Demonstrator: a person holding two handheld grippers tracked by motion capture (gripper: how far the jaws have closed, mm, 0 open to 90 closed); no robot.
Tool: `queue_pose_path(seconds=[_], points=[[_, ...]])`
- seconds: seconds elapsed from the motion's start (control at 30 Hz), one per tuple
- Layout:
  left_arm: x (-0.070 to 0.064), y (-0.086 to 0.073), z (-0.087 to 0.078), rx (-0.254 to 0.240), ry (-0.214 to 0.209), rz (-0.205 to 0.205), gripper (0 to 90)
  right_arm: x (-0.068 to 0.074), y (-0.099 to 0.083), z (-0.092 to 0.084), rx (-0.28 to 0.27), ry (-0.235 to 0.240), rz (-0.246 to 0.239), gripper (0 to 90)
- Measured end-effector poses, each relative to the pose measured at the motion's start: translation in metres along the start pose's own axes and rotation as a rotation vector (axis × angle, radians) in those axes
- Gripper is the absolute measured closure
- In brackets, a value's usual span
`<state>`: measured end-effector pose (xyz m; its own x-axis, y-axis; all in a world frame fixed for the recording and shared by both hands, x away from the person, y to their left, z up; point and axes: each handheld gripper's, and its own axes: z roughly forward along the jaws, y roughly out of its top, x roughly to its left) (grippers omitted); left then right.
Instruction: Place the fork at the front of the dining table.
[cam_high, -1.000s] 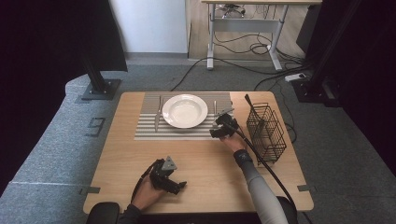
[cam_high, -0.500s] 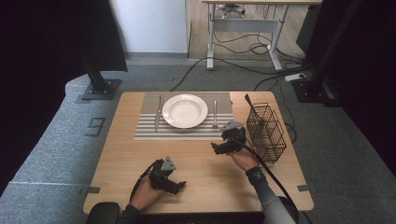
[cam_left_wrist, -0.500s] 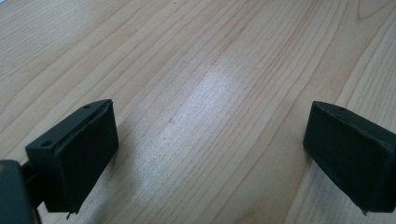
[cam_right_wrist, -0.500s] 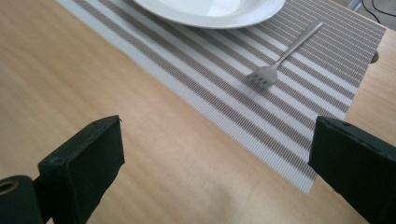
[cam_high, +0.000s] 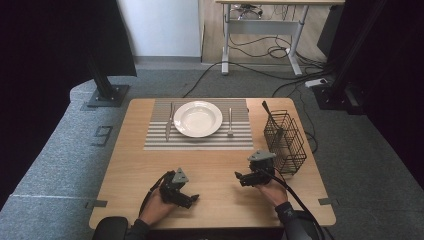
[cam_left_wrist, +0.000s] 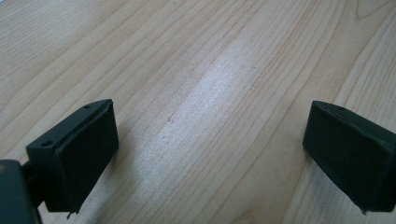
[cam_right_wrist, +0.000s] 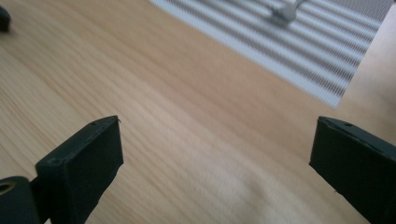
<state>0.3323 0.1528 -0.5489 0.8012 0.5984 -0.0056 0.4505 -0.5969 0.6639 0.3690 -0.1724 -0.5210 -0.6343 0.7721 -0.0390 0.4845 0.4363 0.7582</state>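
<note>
My right tongs (cam_high: 240, 178) sit low over the near right part of the desk (cam_high: 220, 165), jaws spread wide after just opening, with nothing between them; in the right gripper view I see bare wood between the two black pads. My left tongs (cam_high: 189, 199) rest over the near left part, jaws also wide apart and empty, bare wood between them in the left gripper view. Nearest my right tongs is the basket (cam_high: 285, 141), just to their right and a little farther off, standing by the desk's right edge with one dark utensil handle sticking up from it.

Between the two tongs I have open wood, and the whole near half of the desk is free up to the mat (cam_high: 200, 140). The near edge lies just behind my hands.

Count: one mat, striped, at the far middle; one white plate (cam_high: 198, 118) on its centre; one knife (cam_high: 169, 121) on the mat left of the plate; one fork (cam_high: 230, 122) on the mat right of it; one wire basket; two tongs.

The desk is pale wood grain. It stands on grey carpet; cables run across the floor behind it, and another desk's legs stand at the far wall.
</note>
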Motion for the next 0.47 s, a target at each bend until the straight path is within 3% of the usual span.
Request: queue_pose_path(seconds=[0.1, 0.2, 0.47], points=[[0.0, 0.0, 0.0, 0.0, 0.0, 0.0, 2.9, -0.001, -0.013, 0.007, 0.03, -0.007, 0.006, 0.0], [0.0, 0.0, 0.0, 0.001, 0.0, 0.001, 2.8, -0.002, -0.026, 0.015, 0.05, 0.014, 0.043, 0.0], [0.0, 0.0, 0.0, 0.002, -0.002, 0.002, 2.3, -0.002, -0.031, 0.019, 0.066, 0.022, 0.04, 0.0]])
